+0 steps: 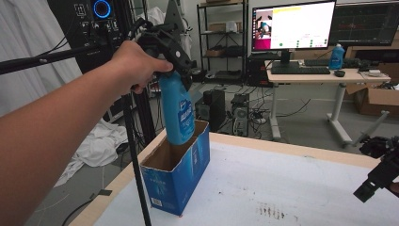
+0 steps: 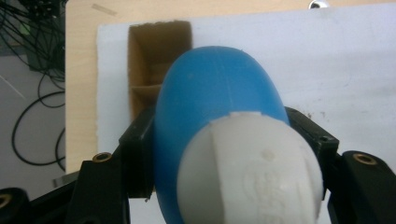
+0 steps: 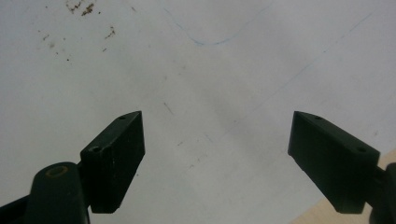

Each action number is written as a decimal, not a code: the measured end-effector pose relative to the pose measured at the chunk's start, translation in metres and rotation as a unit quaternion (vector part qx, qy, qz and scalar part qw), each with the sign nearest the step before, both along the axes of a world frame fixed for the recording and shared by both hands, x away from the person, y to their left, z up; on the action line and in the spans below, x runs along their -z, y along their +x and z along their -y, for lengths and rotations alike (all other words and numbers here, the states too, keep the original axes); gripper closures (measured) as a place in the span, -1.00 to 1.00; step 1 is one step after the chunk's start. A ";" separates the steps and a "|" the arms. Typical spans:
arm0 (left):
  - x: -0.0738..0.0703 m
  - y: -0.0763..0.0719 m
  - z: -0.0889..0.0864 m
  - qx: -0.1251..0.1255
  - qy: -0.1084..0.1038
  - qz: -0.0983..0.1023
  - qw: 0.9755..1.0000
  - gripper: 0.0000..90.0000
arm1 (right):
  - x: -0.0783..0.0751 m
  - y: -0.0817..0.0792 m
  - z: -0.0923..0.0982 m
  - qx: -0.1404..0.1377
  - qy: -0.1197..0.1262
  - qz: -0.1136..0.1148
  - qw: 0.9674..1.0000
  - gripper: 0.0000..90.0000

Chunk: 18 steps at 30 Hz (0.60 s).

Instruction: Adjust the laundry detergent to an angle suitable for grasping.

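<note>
My left arm reaches in from the lower left of the high view, forearm rising toward the middle, and my left hand (image 1: 136, 63) wraps over the top of the left tool (image 1: 176, 59), which points downward. Its jaws are clamped on the upper part of a blue bottle (image 1: 179, 110), one jaw on each side just below the white cap (image 2: 252, 175). The bottle hangs nearly upright, tilted slightly, with its lower end at the open mouth of a blue carton (image 1: 176, 176); from above I cannot tell whether the base is just inside the rim or just over it. In the left tool's view I look down along the bottle: the cap is nearest, the blue body swells beyond it, and behind its left shoulder the brown inside of the carton (image 2: 156, 60) shows, with a cardboard divider crossing it.

The carton stands upright near the left end of the white surface (image 1: 282, 188), close to its wooden edge.

My right tool (image 1: 376, 181) sits low at the far right of the high view, well apart from the carton and bottle. Its jaws stand wide with nothing between them, pointing at the bare, lightly stained surface (image 3: 210, 93).
</note>
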<state>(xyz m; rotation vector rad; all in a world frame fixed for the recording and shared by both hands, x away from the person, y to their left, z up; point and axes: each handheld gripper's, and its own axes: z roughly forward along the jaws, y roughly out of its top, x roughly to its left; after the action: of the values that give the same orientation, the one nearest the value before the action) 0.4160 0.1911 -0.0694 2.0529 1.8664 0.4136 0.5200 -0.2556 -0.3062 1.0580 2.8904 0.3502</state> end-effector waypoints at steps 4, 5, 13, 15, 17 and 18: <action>0.001 0.000 -0.008 -0.001 0.004 -0.001 1.000 -0.16 | 0.001 0.001 0.000 0.003 -0.002 -0.003 1.000 -0.58; 0.003 0.000 -0.014 -0.005 0.003 -0.001 1.000 -0.16 | 0.002 0.002 0.001 0.003 -0.002 -0.002 1.000 -0.58; 0.017 0.004 -0.025 -0.005 0.005 -0.003 1.000 -0.16 | 0.004 0.004 -0.001 0.005 -0.007 -0.008 1.000 -0.58; 0.022 0.005 -0.027 -0.007 0.004 -0.003 1.000 -0.16 | 0.005 0.004 -0.001 0.004 -0.009 -0.009 1.000 -0.59; 0.027 0.006 -0.029 -0.007 0.005 0.000 1.000 -0.16 | 0.005 0.004 -0.001 0.004 -0.010 -0.009 1.000 -0.59; 0.030 0.006 -0.029 -0.008 0.005 -0.001 1.000 -0.16 | 0.006 0.004 -0.001 0.004 -0.010 -0.009 1.000 -0.59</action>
<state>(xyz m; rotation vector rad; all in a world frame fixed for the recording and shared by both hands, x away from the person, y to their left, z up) 0.4221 0.2203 -0.0990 2.0461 1.8877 0.4265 0.5244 -0.2549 -0.3117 1.0760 2.8980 0.3114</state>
